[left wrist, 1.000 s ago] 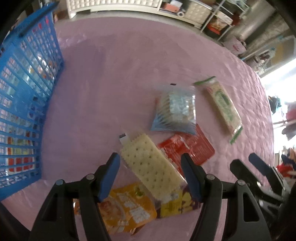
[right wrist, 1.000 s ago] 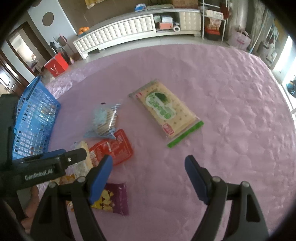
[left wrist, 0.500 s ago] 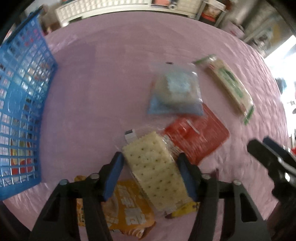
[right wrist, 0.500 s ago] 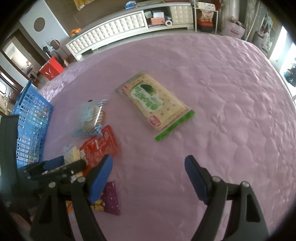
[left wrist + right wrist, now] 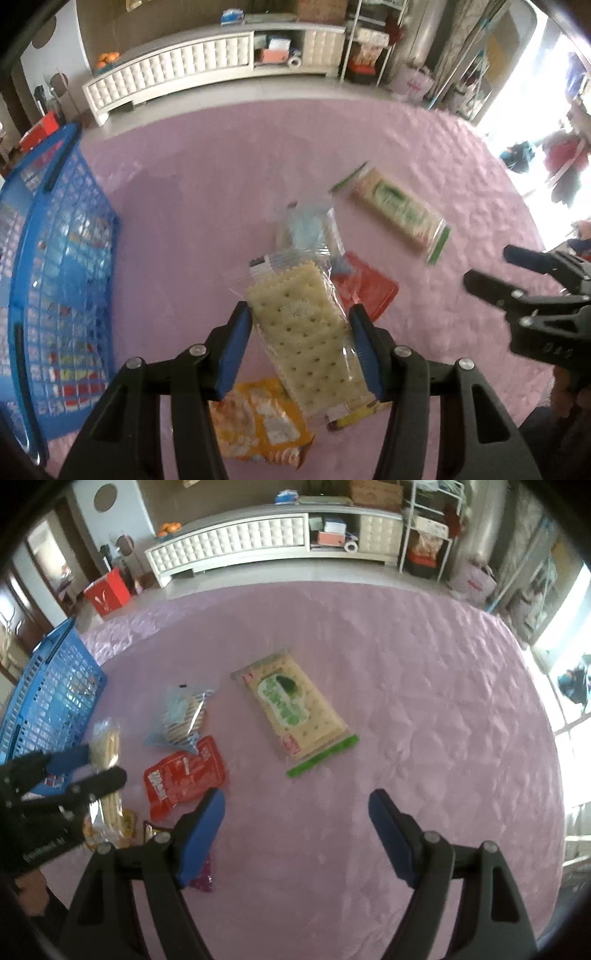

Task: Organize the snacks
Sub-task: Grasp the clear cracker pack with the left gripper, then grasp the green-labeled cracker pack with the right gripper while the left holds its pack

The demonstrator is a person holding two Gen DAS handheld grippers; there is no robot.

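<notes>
The left hand-held gripper point(image 5: 301, 343) had its blue pads point(image 5: 236, 347) against the two long edges of a clear-wrapped pack of pale square crackers point(image 5: 303, 332), and its jaws were closing on it. The pack was raised clear of the pink quilted table point(image 5: 207, 192), tilted, with its sealed end pointing away from the camera.

Beneath and just beside the held pack, near the table's near edge, lay an orange-yellow snack packet point(image 5: 258, 421) and a small purple-and-yellow packet point(image 5: 202, 875) mostly hidden by the gripper fingers. Further in lay a flat red foil packet point(image 5: 183, 777), with a clear bag of round biscuits with blue print point(image 5: 183, 716) overlapping its far corner. Well apart from this cluster, toward the middle of the table, lay a long cracker pack with a green label and a green sealing strip point(image 5: 295, 712).

A blue plastic lattice basket point(image 5: 62, 258) stood at the table's left edge, with colourful packets visible through its wall.

The right hand-held gripper point(image 5: 295, 834) hung over bare cloth near the near edge with its jaws wide apart and nothing between them.

Beyond the far edge of the table stood a long white tufted cabinet point(image 5: 236, 542).
</notes>
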